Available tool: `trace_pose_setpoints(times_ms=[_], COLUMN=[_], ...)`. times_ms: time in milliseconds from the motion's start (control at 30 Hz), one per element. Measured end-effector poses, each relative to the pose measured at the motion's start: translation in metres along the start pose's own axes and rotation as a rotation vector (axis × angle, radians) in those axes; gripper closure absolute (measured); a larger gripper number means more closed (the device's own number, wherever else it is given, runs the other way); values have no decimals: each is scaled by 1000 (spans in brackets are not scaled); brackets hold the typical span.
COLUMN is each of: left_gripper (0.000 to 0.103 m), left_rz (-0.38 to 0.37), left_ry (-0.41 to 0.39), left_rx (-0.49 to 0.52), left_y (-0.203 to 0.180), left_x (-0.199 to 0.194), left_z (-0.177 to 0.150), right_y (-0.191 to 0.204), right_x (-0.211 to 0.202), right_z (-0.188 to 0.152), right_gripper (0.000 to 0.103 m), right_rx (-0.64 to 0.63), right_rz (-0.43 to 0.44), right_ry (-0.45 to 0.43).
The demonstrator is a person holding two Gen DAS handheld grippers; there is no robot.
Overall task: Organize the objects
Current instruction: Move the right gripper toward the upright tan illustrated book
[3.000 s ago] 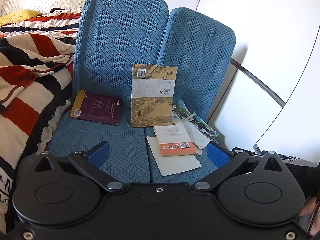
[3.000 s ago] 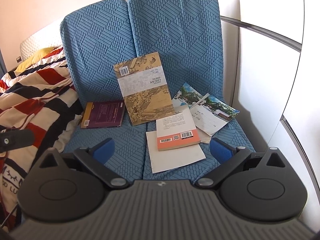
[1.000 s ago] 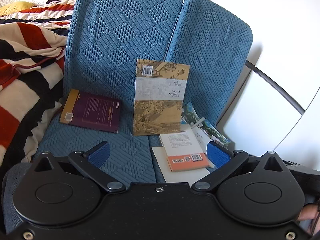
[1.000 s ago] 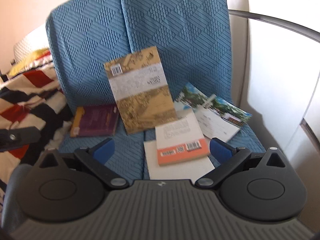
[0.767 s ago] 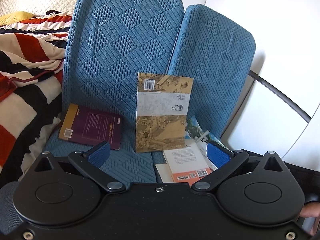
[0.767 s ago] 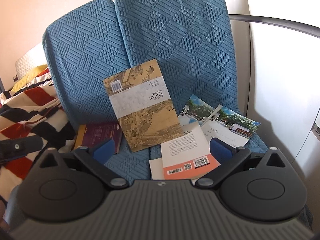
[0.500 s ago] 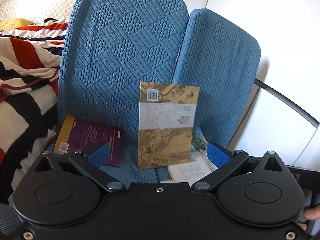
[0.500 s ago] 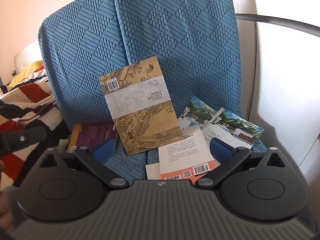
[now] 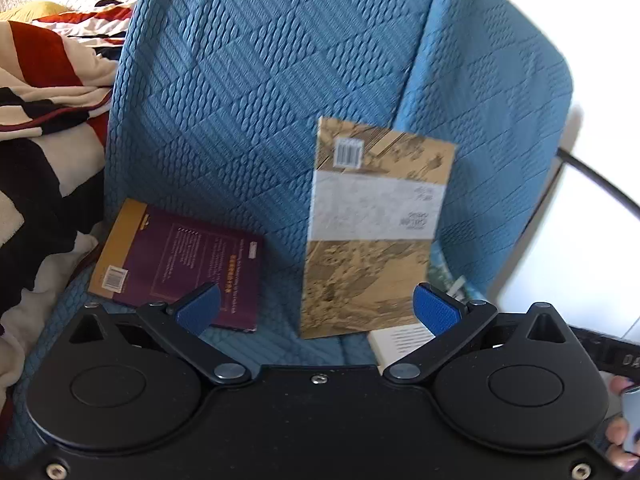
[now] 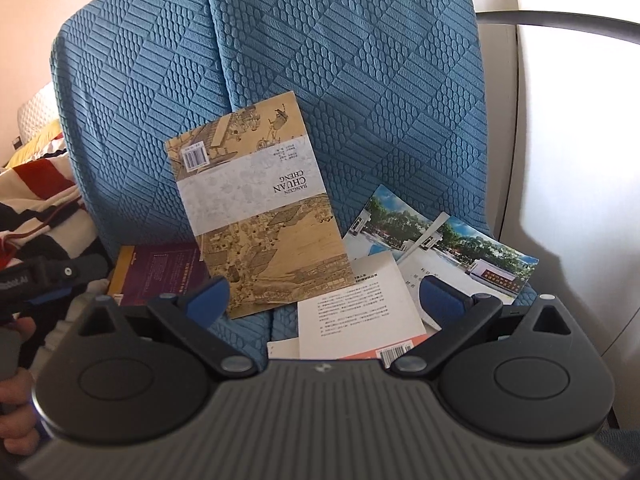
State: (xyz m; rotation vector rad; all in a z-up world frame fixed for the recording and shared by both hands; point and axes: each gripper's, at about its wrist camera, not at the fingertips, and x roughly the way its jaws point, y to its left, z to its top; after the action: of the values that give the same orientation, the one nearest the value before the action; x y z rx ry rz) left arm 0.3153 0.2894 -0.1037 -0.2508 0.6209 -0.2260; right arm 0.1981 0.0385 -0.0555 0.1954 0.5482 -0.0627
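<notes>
Blue quilted sofa (image 10: 360,60) (striped blanket (image 9: 36,92) beside) holds scattered books.

We note the blue seat (image 10: 240,332) bearing a purple book (image 9: 176,262), a tan book (image 10: 256,220) leaning upright, and pamphlets (image 10: 440,244).

Bright daylight from the right (walls glare white), left view motion-blurred, fisheye-bent edges.
</notes>
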Motion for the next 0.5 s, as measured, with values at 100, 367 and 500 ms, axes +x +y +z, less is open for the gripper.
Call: trace_pose_setpoints(times_ms=[100, 367, 500], left_gripper=[0, 0, 0], left_rz=[18, 65, 102], left_ry=[16, 43, 78], left_rx=[-4, 6, 33], left_y=[3, 8, 8], left_x=[13, 49, 71], left_z=[3, 11, 13], right_y=[-4, -12, -16], right_x=[15, 58, 76], right_z=[1, 7, 12], right_gripper=[0, 0, 1], right_rx=[-6, -30, 0], right_rz=[-14, -23, 7], right_ry=[12, 66, 85])
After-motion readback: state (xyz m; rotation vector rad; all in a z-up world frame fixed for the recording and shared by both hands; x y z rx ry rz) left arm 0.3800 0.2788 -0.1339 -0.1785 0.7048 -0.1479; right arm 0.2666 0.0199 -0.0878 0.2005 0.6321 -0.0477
